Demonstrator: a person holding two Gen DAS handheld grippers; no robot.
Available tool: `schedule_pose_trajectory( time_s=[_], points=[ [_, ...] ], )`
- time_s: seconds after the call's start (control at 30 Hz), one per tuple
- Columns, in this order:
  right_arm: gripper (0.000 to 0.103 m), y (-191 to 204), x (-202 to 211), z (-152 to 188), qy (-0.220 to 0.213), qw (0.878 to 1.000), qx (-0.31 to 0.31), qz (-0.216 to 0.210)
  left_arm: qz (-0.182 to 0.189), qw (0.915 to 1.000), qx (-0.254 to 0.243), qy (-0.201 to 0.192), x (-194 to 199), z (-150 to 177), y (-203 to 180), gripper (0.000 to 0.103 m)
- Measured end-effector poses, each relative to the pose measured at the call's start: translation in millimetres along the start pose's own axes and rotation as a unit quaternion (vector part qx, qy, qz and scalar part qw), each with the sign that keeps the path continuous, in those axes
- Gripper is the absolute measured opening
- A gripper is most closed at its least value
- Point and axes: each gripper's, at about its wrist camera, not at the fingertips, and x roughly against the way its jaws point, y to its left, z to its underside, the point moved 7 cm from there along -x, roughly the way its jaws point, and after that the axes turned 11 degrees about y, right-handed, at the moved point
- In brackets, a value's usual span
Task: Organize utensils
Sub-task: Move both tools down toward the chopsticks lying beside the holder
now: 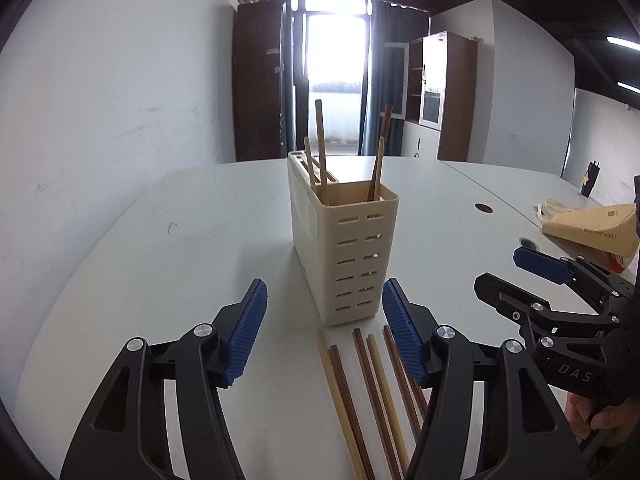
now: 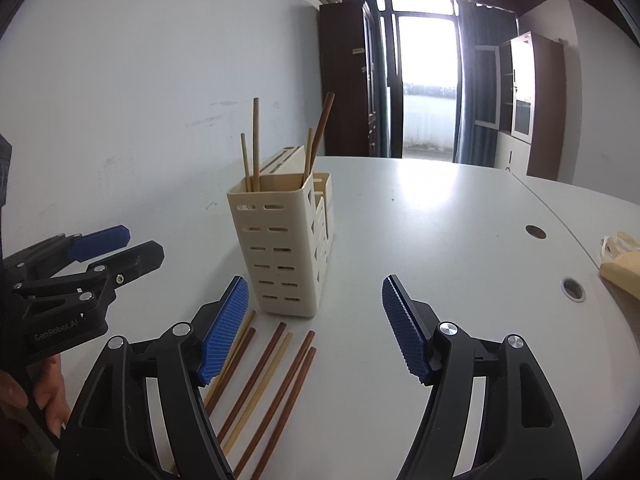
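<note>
A cream slotted utensil holder point(image 1: 352, 256) stands upright on the white table point(image 1: 180, 240), with several light and dark chopsticks standing in it point(image 1: 320, 148). It also shows in the right wrist view point(image 2: 286, 248). Several loose chopsticks point(image 1: 368, 396) lie on the table just in front of it, also in the right wrist view point(image 2: 264, 384). My left gripper point(image 1: 324, 336) is open and empty, low over the loose chopsticks. My right gripper point(image 2: 316, 328) is open and empty, to the right of them. Each gripper shows at the edge of the other's view point(image 1: 532, 276) point(image 2: 116, 250).
A tan paper bag point(image 1: 592, 228) lies at the table's right side, with round cable holes point(image 2: 536, 232) near it. A white wall point(image 1: 120, 100) runs along the left. Cabinets and a bright door stand behind the table.
</note>
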Motion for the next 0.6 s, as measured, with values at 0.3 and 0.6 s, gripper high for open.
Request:
schedule_pose_trajectory(
  time_s=[0.3, 0.6],
  points=[
    [0.07, 3.5, -18.9, 16.3, 0.077, 0.997, 0.008, 0.017, 0.014, 0.9963, 0.012, 0.083, -20.7, 16.7, 11.1, 0.062],
    [0.07, -2.0, -47.3, 31.7, 0.143, 0.989, -0.004, 0.022, 0.002, 0.9925, 0.016, 0.121, -42.9, 25.2, 23.0, 0.062]
  ],
)
